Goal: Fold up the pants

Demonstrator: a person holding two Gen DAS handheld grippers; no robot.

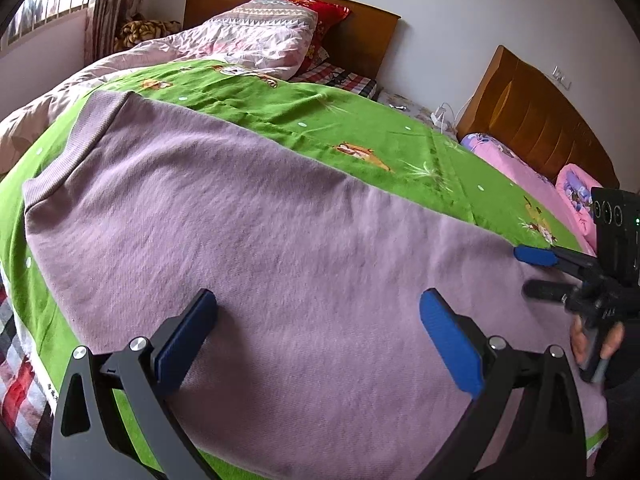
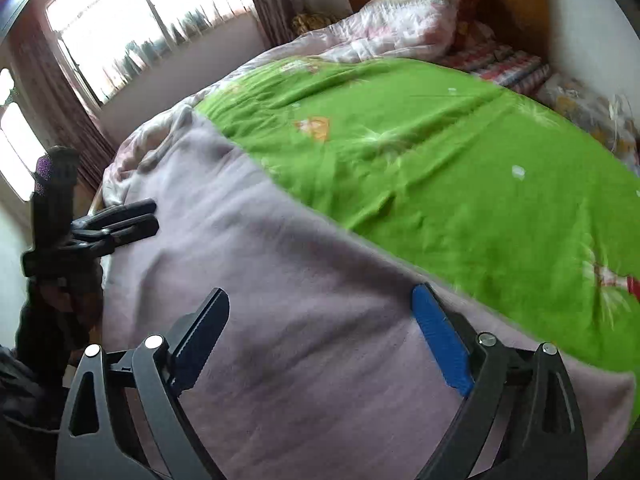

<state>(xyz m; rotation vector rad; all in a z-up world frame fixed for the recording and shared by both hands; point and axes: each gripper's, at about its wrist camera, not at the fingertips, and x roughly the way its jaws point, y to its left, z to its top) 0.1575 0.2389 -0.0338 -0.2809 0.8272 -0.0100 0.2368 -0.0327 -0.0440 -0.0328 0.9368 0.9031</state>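
Lilac pants point(image 1: 260, 240) lie flat along the near edge of a bed, on a green blanket point(image 1: 320, 116); a ribbed band shows at their far left end. My left gripper point(image 1: 318, 316) is open just above the pants, empty. My right gripper point(image 2: 320, 312) is open and empty above the pants point(image 2: 280, 300) near their other end. It also shows in the left wrist view point(image 1: 530, 272) at the right, fingers apart. The left gripper shows in the right wrist view point(image 2: 150, 216) at the left.
A pink quilt point(image 1: 240, 40) and red pillow point(image 1: 332, 12) lie at the wooden headboard point(image 1: 360, 32). A second bed with pink bedding point(image 1: 532, 176) stands to the right. A window point(image 2: 120, 20) with curtains is behind the bed.
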